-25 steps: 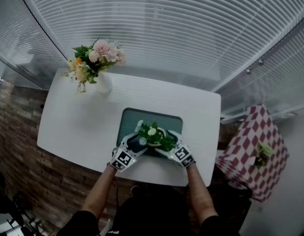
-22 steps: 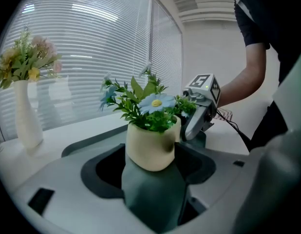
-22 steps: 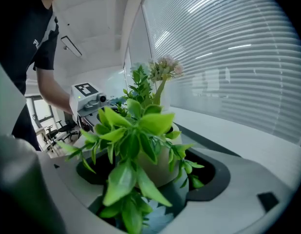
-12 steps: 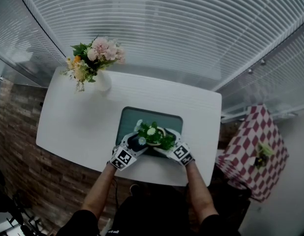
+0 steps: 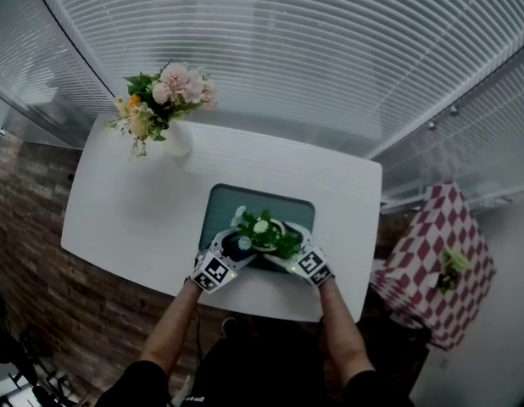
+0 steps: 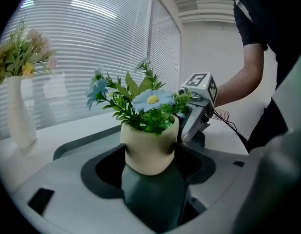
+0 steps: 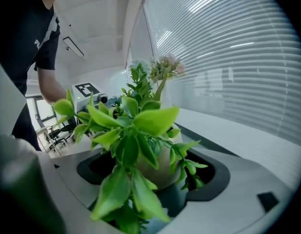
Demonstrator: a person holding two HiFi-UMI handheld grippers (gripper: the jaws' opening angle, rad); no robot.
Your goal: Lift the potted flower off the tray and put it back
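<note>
Gripping the pot [image 6: 146, 152] from opposite sides: left gripper [image 6: 149, 156] jaws stand wide, pads pressed on its walls; right gripper [image 7: 158, 170] likewise, though leaves hide part. It sits low-centre in the head view, over the tray [image 5: 224, 206]. I'd raise both together, level, with an even squeeze.

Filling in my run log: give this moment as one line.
left gripper: jaws on potted flower | right gripper: jaws on potted flower | tray: beneath pot | lift: cannot tell
</note>
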